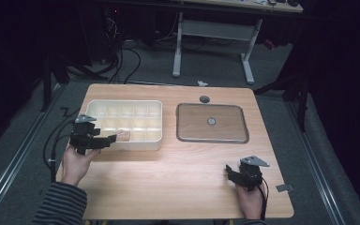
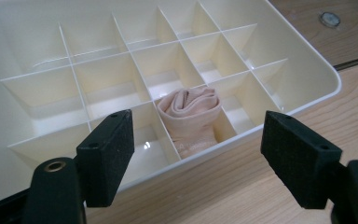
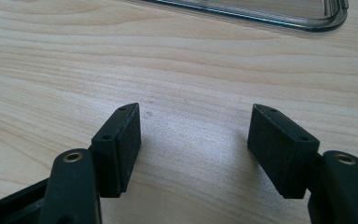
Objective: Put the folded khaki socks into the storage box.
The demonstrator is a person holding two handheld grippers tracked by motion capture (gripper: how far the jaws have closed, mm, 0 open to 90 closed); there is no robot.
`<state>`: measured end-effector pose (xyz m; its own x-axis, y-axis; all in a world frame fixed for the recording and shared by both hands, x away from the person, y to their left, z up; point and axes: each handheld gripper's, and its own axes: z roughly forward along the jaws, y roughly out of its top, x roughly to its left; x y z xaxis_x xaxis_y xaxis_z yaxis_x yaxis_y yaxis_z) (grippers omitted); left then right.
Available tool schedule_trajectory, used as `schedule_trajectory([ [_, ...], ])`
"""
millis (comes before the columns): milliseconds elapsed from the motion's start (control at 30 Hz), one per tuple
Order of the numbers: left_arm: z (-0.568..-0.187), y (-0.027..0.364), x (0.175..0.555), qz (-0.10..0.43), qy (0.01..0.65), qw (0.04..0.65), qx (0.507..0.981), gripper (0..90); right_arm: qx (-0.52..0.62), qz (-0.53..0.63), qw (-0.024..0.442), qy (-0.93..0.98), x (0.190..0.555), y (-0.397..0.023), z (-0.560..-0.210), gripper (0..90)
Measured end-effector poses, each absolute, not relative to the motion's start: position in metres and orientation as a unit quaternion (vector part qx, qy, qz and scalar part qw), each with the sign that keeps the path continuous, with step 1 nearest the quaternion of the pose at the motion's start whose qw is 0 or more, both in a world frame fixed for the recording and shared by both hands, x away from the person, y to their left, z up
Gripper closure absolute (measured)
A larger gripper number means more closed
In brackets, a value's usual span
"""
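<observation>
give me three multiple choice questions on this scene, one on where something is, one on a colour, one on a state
1. Where does the rolled sock lie?
A. in a compartment of the divided tray, in the row along its near wall
B. on the clear lid
C. on the bare table

2. What colour is the rolled sock?
A. dark blue
B. pale pink
C. green

3. How does the left claw stand?
A. shut on the sock
B. shut with nothing in it
C. open, with nothing between its pads

Answers
1. A: in the left gripper view the sock sits inside one cell beside the tray's near wall.
2. B: its fabric reads pale pink against the cream tray.
3. C: the two black pads stand wide apart, short of the sock.
</observation>
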<state>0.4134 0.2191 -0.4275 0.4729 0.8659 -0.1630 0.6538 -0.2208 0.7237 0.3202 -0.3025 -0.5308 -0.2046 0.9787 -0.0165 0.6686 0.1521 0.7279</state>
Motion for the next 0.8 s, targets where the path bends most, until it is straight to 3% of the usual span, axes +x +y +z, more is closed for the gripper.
schedule_trajectory([
  [200,-0.428,0.223,0.405,0.135,0.505,0.376,0.765,20.0,0.576,0.303,0.256,0.714,0.320,-0.302,-0.531,34.8],
  [800,-0.433,0.231,0.388,0.130,0.507,0.402,0.751,17.5,0.576,0.303,0.256,0.715,0.320,-0.302,-0.531,34.8],
])
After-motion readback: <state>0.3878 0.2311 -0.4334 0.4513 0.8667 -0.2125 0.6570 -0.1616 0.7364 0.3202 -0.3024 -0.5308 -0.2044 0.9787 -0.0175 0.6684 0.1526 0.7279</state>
